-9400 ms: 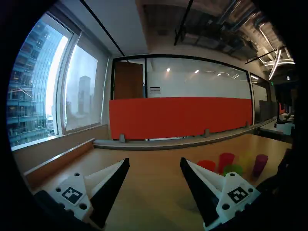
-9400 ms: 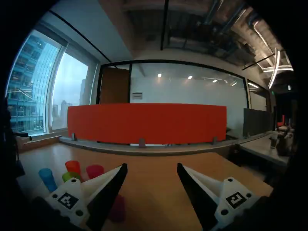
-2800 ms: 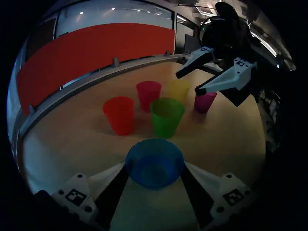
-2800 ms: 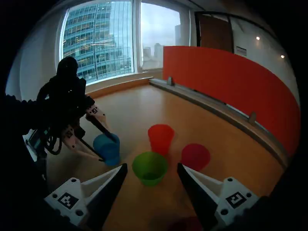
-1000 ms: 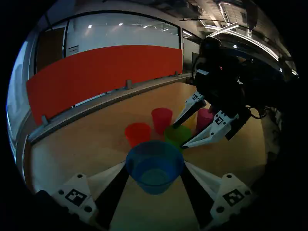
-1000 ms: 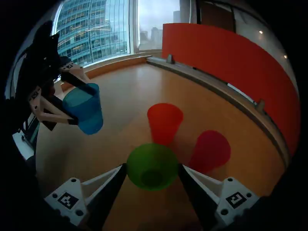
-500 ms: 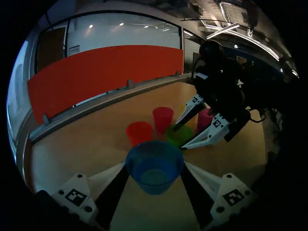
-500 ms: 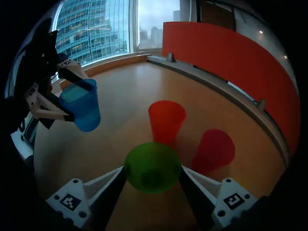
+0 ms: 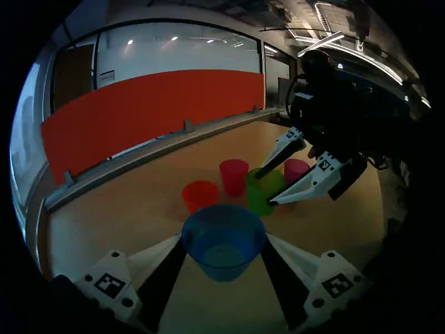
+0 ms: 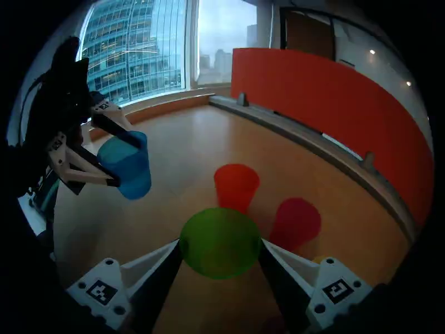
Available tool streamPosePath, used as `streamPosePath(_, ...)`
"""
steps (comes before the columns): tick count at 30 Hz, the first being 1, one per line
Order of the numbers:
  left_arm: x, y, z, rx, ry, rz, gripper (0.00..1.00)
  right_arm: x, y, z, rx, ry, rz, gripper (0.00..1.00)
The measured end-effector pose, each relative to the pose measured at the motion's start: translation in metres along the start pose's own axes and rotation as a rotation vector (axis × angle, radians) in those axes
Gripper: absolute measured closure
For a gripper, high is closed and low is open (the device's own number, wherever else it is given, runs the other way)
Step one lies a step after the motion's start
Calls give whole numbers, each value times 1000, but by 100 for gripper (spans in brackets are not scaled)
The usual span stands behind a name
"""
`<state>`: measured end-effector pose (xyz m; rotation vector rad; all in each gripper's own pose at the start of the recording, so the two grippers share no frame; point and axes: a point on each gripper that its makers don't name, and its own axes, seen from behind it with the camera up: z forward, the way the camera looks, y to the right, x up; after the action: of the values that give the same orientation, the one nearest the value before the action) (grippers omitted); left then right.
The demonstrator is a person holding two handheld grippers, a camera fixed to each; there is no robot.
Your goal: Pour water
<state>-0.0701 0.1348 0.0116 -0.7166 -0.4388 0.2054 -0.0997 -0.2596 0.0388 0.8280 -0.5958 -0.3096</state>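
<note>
Both cups are up, the pour yet to begin: the left gripper [image 9: 222, 240] fingers clasp the blue cup [image 9: 223, 256], and the right gripper [image 10: 219, 243] fingers clasp the green cup [image 10: 219, 250]. Both are held upright above the surface [image 9: 139, 211] near the red cup [image 9: 199, 195]. The left gripper view looks into the blue cup, seemingly part-filled; the right gripper view shows its side.

Your blue cup [image 9: 223, 247] and green cup [image 10: 220, 250] were translucent plastic — smooth, slightly glossy. Your table [image 9: 122, 217] was wood-look with a soft satin sheen. The fingers [image 9: 142, 260] you worked with were matt white plastic, black on the inner faces.
</note>
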Motion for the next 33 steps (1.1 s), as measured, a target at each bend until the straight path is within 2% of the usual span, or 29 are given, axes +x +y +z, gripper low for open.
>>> streamPosePath(8, 11, 9, -9, 15, 14, 27, 14, 18, 0, -39, -41, 80, -18, 7)
streamPosePath(14, 25, 19, -15, 21, 51, 28, 14, 30, -1, -70, -64, 150, -17, 7)
streamPosePath(24, 59, 25, -27, 32, 165, -15, 14, 52, 0, -114, -97, 278, -18, 7)
streamPosePath(33, 97, 23, -41, 55, 282, -37, 14, 68, 1, -136, -109, 367, -20, 7)
